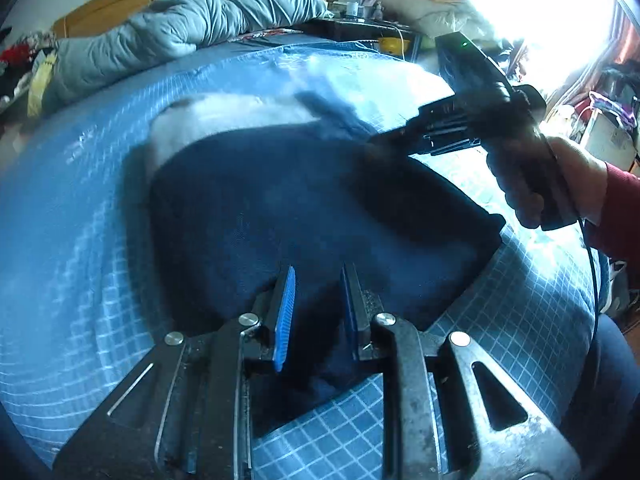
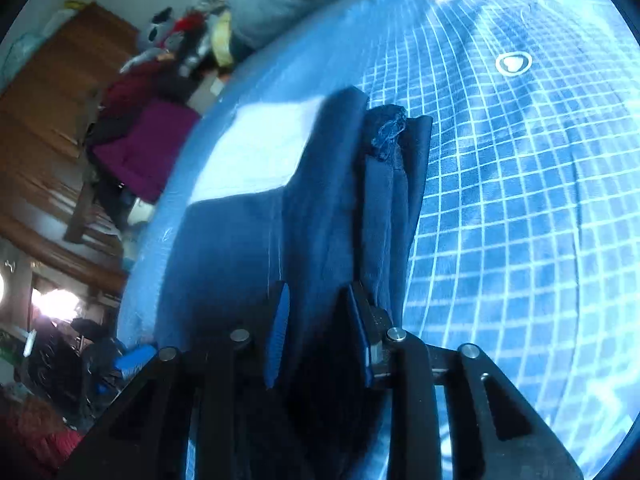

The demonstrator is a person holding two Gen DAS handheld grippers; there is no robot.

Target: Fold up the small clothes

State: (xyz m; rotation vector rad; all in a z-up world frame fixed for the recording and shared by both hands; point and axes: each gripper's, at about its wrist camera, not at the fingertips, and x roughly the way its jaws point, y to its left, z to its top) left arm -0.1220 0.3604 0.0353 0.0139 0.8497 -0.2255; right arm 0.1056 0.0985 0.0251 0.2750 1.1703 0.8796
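A dark navy garment lies flat on the blue checked bedsheet. My left gripper hovers over its near edge. A gap shows between the blue pads, dark cloth lies in the gap, and the pads do not visibly press it. The right gripper, blurred and held by a hand in a red sleeve, is at the garment's far right edge. In the right wrist view the right gripper stands open, with the folded navy garment running loosely between its fingers.
A pale cloth lies just beyond the navy garment. A grey duvet is bunched along the wooden headboard. A cluttered nightstand and bright window are at the back right. A purple chair stands beside the bed.
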